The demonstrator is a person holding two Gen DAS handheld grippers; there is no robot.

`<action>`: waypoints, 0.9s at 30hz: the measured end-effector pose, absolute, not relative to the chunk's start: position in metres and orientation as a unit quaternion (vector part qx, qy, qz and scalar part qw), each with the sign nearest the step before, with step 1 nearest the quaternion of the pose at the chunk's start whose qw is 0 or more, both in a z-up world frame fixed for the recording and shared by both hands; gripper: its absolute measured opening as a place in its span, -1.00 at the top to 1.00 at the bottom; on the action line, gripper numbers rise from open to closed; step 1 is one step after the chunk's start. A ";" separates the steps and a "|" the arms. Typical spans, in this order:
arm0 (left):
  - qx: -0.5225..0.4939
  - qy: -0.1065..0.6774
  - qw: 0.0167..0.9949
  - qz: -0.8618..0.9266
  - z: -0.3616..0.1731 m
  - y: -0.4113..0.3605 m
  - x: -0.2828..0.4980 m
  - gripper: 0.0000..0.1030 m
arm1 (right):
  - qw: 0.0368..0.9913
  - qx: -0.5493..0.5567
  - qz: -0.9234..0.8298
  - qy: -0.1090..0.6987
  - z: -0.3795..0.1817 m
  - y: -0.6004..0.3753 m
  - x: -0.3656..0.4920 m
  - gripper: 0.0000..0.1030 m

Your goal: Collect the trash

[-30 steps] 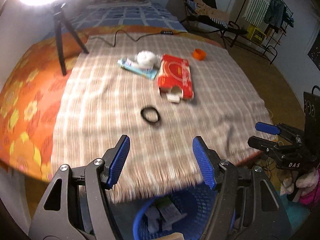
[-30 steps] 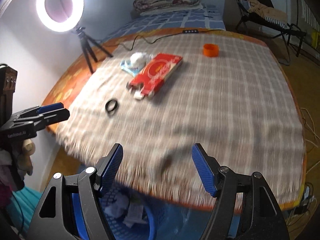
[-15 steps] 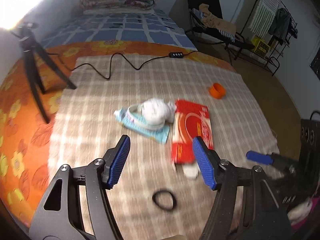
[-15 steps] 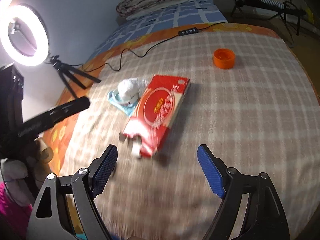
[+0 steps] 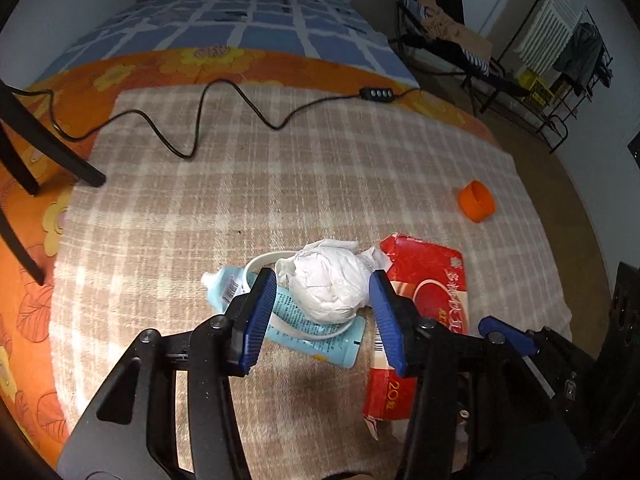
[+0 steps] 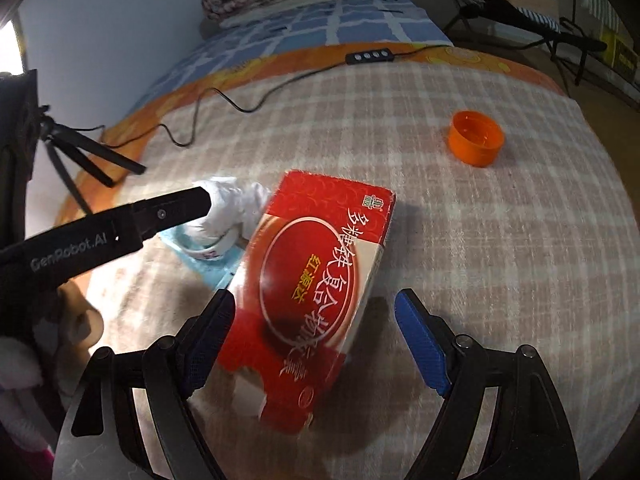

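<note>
Nothing grabbed yet: my left gripper (image 5: 324,312) spread around tissue wad (image 5: 328,284), right gripper (image 6: 316,344) spread around box (image 6: 316,280); cap (image 6: 476,138) at 1 o'clock left.

From where I stand, the trash is bunched tight: the white crumpled wad (image 5: 326,282) sits on the blue tube (image 5: 298,320), with the red box (image 6: 312,276) just beside them, leaving no lane between. The left tongs (image 5: 320,318) straddle the wad with their blue pads spread; the right tongs (image 6: 316,342) gape around the box's near end. These two tools crowd each other on that side. Beyond the cluster the checked blanket (image 5: 280,184) lies bare up to the black cable (image 5: 192,120). The orange cap (image 6: 476,138) stands well apart to the right, reachable from every side. Tripod legs (image 5: 36,148) block the far left.
</note>
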State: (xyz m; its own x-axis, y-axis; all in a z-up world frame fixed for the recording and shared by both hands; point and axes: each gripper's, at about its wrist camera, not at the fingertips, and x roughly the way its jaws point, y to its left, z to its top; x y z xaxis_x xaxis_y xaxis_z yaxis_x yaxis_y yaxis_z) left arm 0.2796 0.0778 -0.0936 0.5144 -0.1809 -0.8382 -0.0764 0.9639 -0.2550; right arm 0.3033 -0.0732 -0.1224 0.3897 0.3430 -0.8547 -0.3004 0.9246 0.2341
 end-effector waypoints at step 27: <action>-0.208 0.467 0.859 -0.026 -0.087 0.111 0.277 0.76 | 0.829 -0.062 0.196 0.520 -0.140 -0.054 0.319 -0.79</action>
State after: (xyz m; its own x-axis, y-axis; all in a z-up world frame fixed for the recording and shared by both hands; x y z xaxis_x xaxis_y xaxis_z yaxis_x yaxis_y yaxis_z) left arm 0.2773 0.1109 -0.0872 0.5626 -0.2384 -0.7916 -0.1497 0.9123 -0.3811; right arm 0.3189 -0.0544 -0.1398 0.3826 0.2596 -0.8867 -0.3889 0.9158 0.1004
